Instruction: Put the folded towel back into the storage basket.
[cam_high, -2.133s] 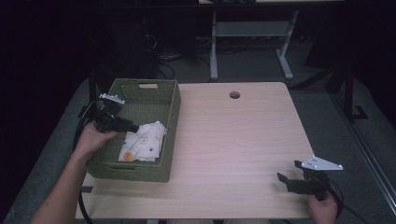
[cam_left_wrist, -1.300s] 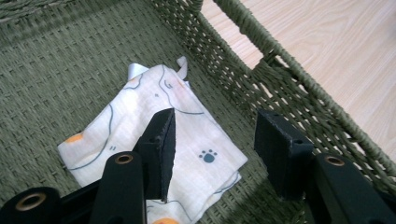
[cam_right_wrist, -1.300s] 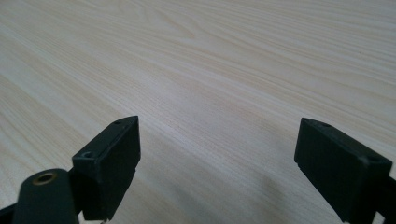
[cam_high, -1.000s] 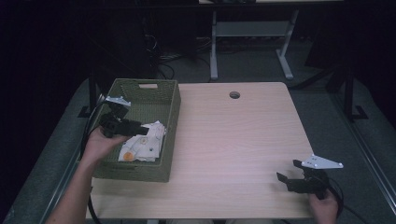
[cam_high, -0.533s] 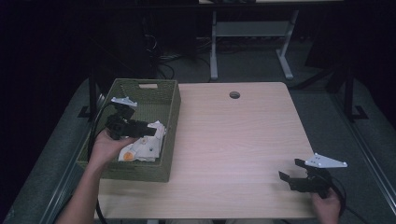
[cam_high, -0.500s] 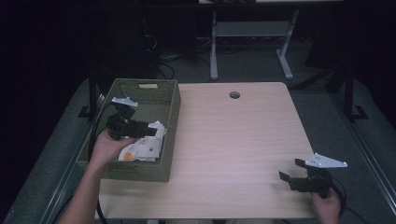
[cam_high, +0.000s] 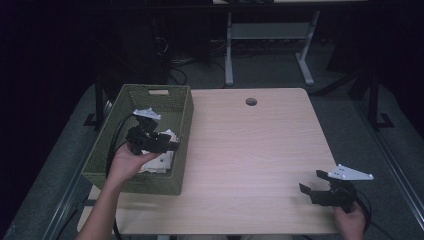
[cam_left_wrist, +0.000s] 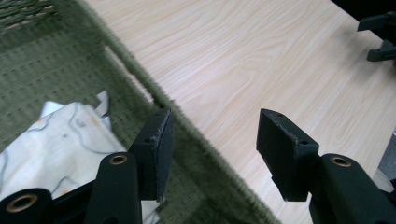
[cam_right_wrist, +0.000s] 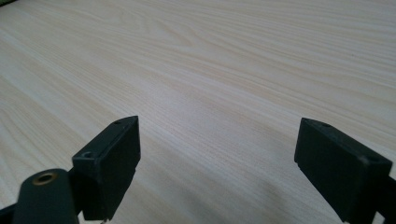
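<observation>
At the left edge of the pale wood-grain worktop (cam_high: 250, 145) stands a green woven basket (cam_high: 172, 182), oblong, with a slot handle cut in its far wall. Inside it lies a white crumpled cloth or paper (cam_left_wrist: 56, 140) with faint grey and orange markings; what it is exactly cannot be told. The person's left hand (cam_high: 125, 162) comes in over the basket's near wall and holds the left tongs (cam_high: 172, 146) above the basket's right-hand part, the tips pointing toward the basket's right wall. In the left gripper view these tongs (cam_left_wrist: 212, 142) stand apart with nothing between them: one jaw is over the basket's inside, just beside the white cloth, the other is over the bare worktop, and the basket's right rim (cam_left_wrist: 187, 126) runs between them below. A black cable trails from the tool down past the basket's left side.

Farther right, a small round hole (cam_high: 251, 102) sits near the worktop's far edge, well apart from everything else.

At the near right corner, the right hand (cam_high: 350, 220) holds the right tongs (cam_high: 312, 182) low over the worktop, a grey three-cornered plate (cam_high: 352, 173) on top. In the right gripper view these tongs (cam_right_wrist: 224, 163) are spread wide and empty, with plain wood grain beneath them.

Beyond the worktop, on the dark floor, stand the grey legs of another desk (cam_high: 270, 45).
</observation>
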